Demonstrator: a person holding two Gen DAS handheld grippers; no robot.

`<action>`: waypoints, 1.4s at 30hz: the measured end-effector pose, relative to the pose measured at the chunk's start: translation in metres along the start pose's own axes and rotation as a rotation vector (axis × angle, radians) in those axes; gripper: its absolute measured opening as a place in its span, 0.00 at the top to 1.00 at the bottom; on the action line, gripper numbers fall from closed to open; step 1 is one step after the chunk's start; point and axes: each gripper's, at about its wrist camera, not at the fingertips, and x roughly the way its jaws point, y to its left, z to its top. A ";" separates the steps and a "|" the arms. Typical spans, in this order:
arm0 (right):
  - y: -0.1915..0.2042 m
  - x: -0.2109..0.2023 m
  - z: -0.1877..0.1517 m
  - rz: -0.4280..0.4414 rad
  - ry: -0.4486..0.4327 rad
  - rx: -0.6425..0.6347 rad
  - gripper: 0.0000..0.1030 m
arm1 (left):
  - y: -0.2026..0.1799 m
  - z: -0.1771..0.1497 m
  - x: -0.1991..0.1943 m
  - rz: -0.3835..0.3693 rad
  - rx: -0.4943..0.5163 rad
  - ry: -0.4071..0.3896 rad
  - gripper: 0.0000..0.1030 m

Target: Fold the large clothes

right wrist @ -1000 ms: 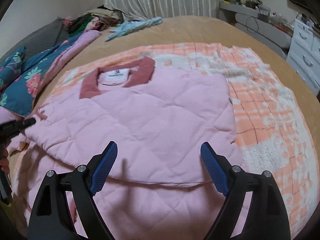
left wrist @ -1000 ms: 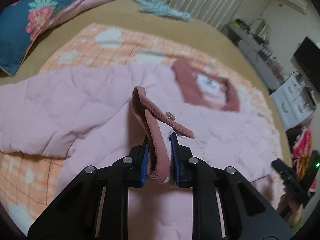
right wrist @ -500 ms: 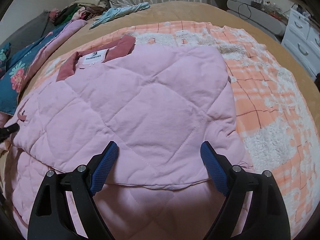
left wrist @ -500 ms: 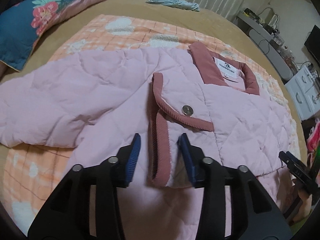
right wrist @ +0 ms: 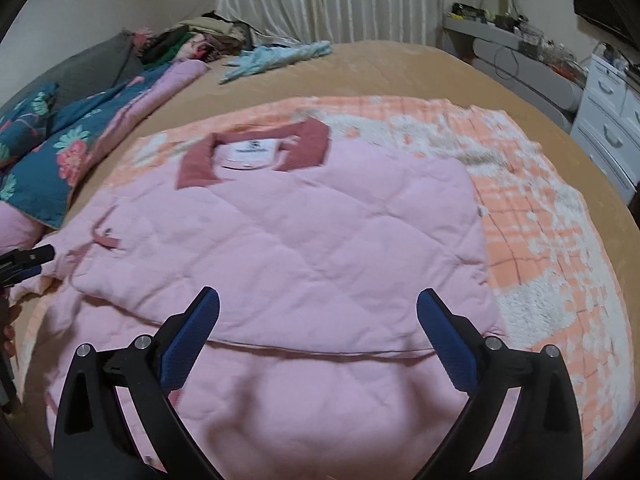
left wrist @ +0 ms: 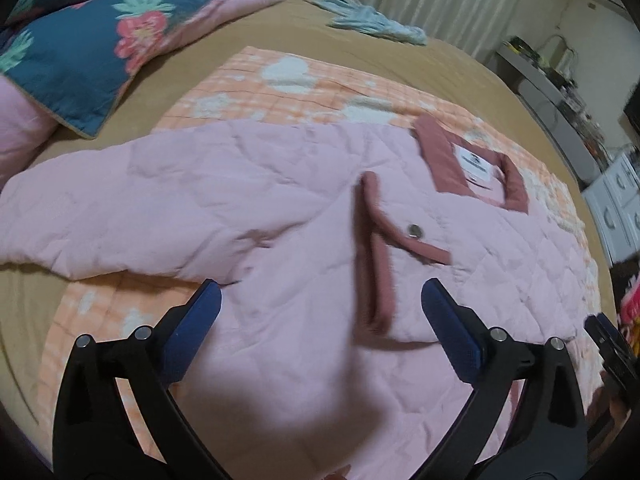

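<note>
A pink quilted jacket (left wrist: 248,208) with a dark-rose collar (left wrist: 440,152) lies on an orange checked blanket (left wrist: 280,92) on the bed. Its rose-trimmed cuff (left wrist: 376,264) with a metal snap lies folded across the body. My left gripper (left wrist: 320,320) is open and empty, hovering just above the jacket near that cuff. In the right wrist view the jacket (right wrist: 300,240) lies with one side folded over, collar (right wrist: 256,152) at the far end. My right gripper (right wrist: 318,328) is open and empty above the folded edge. The left gripper's tip (right wrist: 28,258) shows at the left.
A blue floral quilt (left wrist: 80,40) and piled clothes (right wrist: 200,40) lie at the bed's head. A light-blue garment (right wrist: 280,56) lies on the tan bedspread (right wrist: 400,68). White drawers (right wrist: 608,120) and a cluttered shelf (right wrist: 520,48) stand at the right.
My left gripper opened and let go of the rose-trimmed cuff, which now lies flat on the jacket; the gripper drew back. The right gripper stayed open and pulled back slightly.
</note>
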 end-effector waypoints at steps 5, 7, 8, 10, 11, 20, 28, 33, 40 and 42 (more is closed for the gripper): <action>0.030 -0.008 0.002 0.030 -0.010 -0.041 0.04 | 0.032 -0.001 -0.009 0.023 -0.069 -0.010 0.09; 0.044 -0.011 0.003 0.046 -0.010 -0.059 0.04 | 0.044 -0.001 -0.014 0.038 -0.094 -0.017 0.09; 0.052 -0.012 0.004 0.050 -0.011 -0.070 0.04 | 0.050 -0.001 -0.016 0.046 -0.106 -0.023 0.09; 0.066 -0.014 0.006 0.059 -0.015 -0.090 0.04 | 0.064 -0.001 -0.020 0.052 -0.139 -0.042 0.09; 0.075 -0.015 0.007 0.062 -0.018 -0.105 0.04 | 0.070 -0.001 -0.022 0.052 -0.158 -0.047 0.09; 0.153 -0.019 0.018 0.133 -0.037 -0.223 0.04 | 0.120 0.003 -0.030 0.128 -0.262 -0.079 0.09; 0.214 -0.012 0.022 0.200 -0.032 -0.288 0.04 | 0.158 0.003 -0.027 0.174 -0.337 -0.076 0.09; 0.249 -0.005 0.022 0.229 -0.024 -0.334 0.04 | 0.182 0.002 -0.025 0.194 -0.393 -0.082 0.09; 0.292 0.010 0.020 0.257 -0.005 -0.393 0.04 | 0.219 0.002 -0.019 0.228 -0.463 -0.071 0.09; 0.303 0.014 0.021 0.264 -0.001 -0.401 0.04 | 0.228 0.002 -0.017 0.245 -0.478 -0.072 0.09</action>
